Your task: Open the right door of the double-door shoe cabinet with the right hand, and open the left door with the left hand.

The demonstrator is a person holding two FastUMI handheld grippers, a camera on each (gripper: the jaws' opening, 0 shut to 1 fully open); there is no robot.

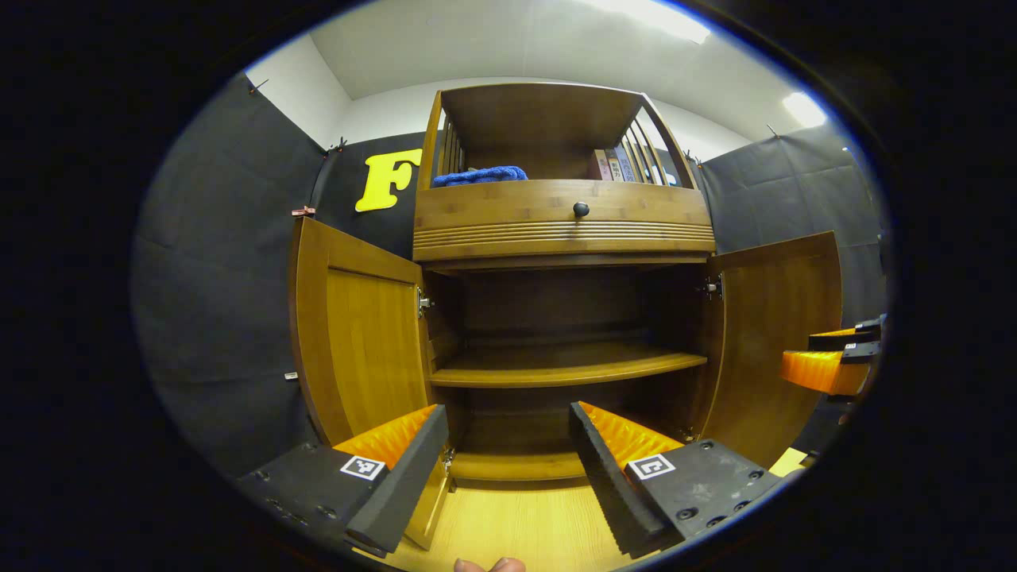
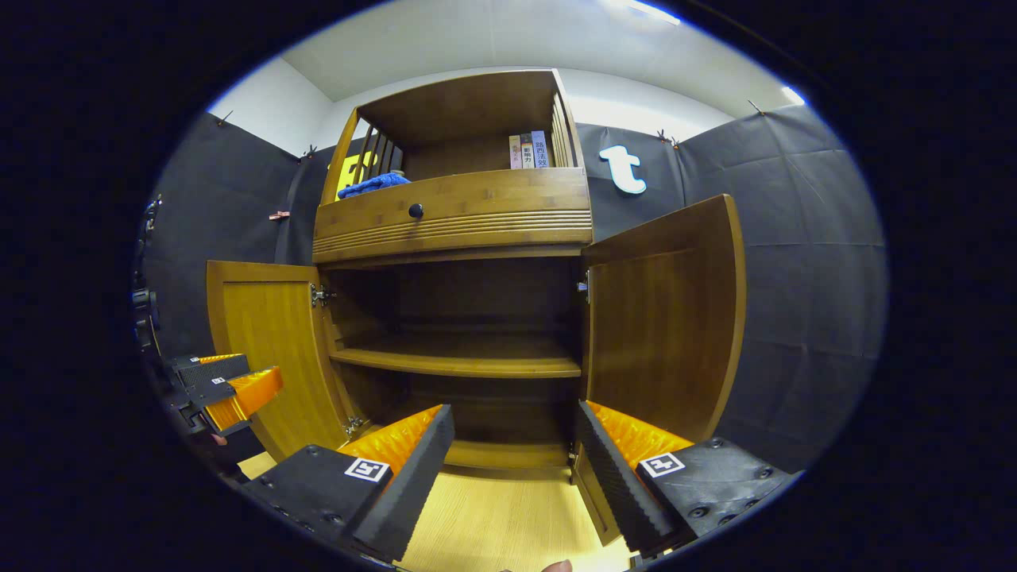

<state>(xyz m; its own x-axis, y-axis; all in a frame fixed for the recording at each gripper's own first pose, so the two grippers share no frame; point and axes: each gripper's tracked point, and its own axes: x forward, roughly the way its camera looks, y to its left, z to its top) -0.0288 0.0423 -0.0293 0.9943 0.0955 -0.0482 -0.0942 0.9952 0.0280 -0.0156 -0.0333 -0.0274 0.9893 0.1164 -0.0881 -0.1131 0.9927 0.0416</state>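
The wooden shoe cabinet stands with both doors swung wide. Its left door (image 1: 361, 334) (image 2: 270, 349) and right door (image 1: 775, 334) (image 2: 667, 318) hang out to the sides, baring the inner shelf (image 1: 564, 365) (image 2: 461, 361). My left gripper (image 1: 508, 469) is open in front of the cabinet, nothing between its fingers, its left finger near the left door's lower edge. My right gripper (image 2: 516, 469) is open too, holding nothing, with its right finger just before the right door's lower corner. Each gripper also appears at the edge of the other's view: the right gripper (image 1: 834, 361) and the left gripper (image 2: 226, 389).
Above the doors runs a drawer front with a dark knob (image 1: 581, 209) (image 2: 415, 210). The open top shelf holds a blue cloth (image 1: 481, 175) (image 2: 373, 184) and a few books (image 1: 616, 164) (image 2: 528, 149). Light wooden floor (image 1: 516, 524) lies below. Black cloth walls close both sides.
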